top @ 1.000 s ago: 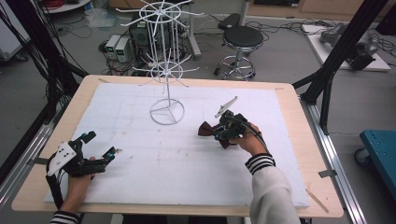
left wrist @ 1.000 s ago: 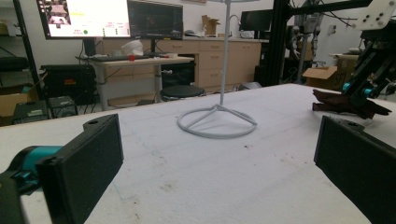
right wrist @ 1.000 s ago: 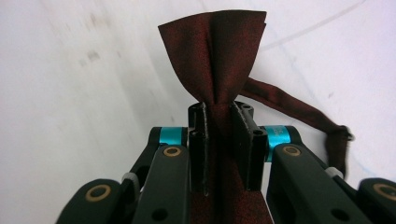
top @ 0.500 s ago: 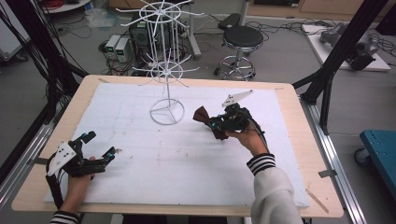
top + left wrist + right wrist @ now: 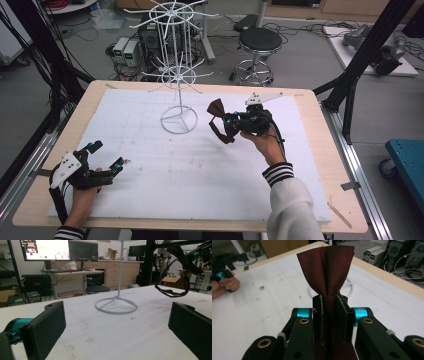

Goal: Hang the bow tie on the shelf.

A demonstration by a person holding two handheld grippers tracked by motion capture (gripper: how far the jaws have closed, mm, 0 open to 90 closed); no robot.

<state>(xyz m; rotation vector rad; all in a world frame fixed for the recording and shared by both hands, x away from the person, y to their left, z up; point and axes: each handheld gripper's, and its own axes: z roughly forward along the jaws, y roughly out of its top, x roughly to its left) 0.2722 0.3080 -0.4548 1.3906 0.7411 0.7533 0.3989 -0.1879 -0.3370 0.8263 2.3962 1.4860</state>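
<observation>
Two black hand-held grippers, right gripper (image 5: pixel 231 121) with teal collars and brass-coloured screws beside flat black jaws, grey three-cornered plate on top, left gripper (image 5: pixel 107 159) likewise teal-tipped with its plate, black-and-white striped cuffs, white right sleeve (image 5: pixel 292 210)

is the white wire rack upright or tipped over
Upright. The wire rack stands on its round base on the white table, its pole rising straight with the hooked arms spread level; the left tool view shows the base ring flat on the surface.
</observation>
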